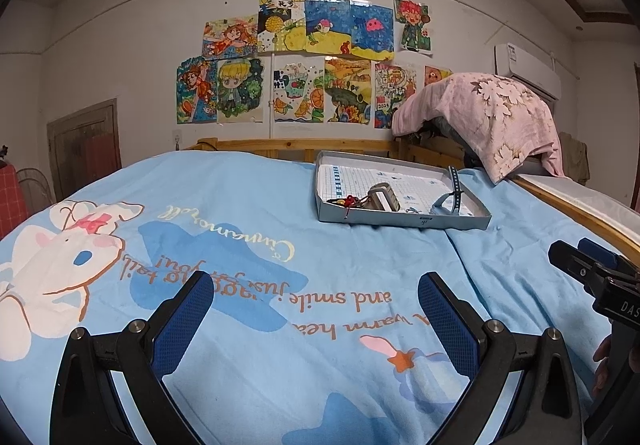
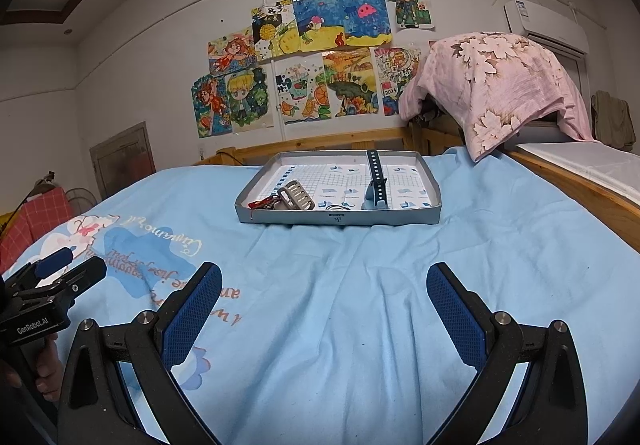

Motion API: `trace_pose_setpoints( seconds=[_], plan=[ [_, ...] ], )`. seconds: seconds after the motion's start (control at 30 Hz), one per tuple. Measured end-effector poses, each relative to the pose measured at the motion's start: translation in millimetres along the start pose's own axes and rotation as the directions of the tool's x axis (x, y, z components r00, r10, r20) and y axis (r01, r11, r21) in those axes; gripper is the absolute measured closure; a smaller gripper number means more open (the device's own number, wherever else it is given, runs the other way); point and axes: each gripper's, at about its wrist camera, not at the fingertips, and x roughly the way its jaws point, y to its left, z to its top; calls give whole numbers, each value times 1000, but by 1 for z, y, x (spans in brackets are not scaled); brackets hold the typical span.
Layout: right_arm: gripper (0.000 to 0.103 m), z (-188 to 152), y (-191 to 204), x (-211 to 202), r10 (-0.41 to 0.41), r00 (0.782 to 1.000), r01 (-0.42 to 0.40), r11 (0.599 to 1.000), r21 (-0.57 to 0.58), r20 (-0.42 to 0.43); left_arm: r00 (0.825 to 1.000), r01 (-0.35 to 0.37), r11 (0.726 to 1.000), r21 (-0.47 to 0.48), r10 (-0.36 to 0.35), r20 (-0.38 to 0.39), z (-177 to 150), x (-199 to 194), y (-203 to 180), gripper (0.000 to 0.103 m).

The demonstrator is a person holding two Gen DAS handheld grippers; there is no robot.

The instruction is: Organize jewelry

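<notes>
On the far part of the bed, a shallow grey tray (image 2: 340, 219) sits flat on the light blue bedsheet (image 2: 360, 305), and the jewelry lies inside it. At the tray's near left corner is a small red beaded piece (image 2: 262, 202), too small to make out clearly, touching a metal link watch band (image 2: 295, 197) just to its right. Toward the right side of the tray a dark blue strap with a row of holes (image 2: 375, 181) stands up, its far end reaching past the tray's far rim. The tray floor is lined with white gridded paper carrying small blue marks.

Both tongs hang above the near part of the sheet, well apart from the tray. The right gripper (image 2: 324, 309) has its blue-padded fingers spread wide with nothing between them, and the left gripper (image 1: 316, 317) is spread wide and empty as well. From the right wrist view the left tool shows at the near left, with a hand (image 2: 44, 373) on its handle.

Beyond the tray runs a wooden bed rail (image 2: 320, 143). To the far right a pink flowered cloth (image 2: 500, 85) is draped over something hidden beneath it, below a white air conditioner (image 2: 544, 25). Colourful drawings (image 2: 312, 57) cover the white far wall.
</notes>
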Motion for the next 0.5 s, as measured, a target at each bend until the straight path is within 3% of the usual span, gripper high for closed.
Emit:
trace_pose_setpoints(
  seconds=[0.5],
  plan=[
    [2, -5, -3, 8, 1, 1000, -1, 1000, 4, -18, 1000, 1, 1000, 6, -1, -19, -1, 11, 1, 0]
  ],
)
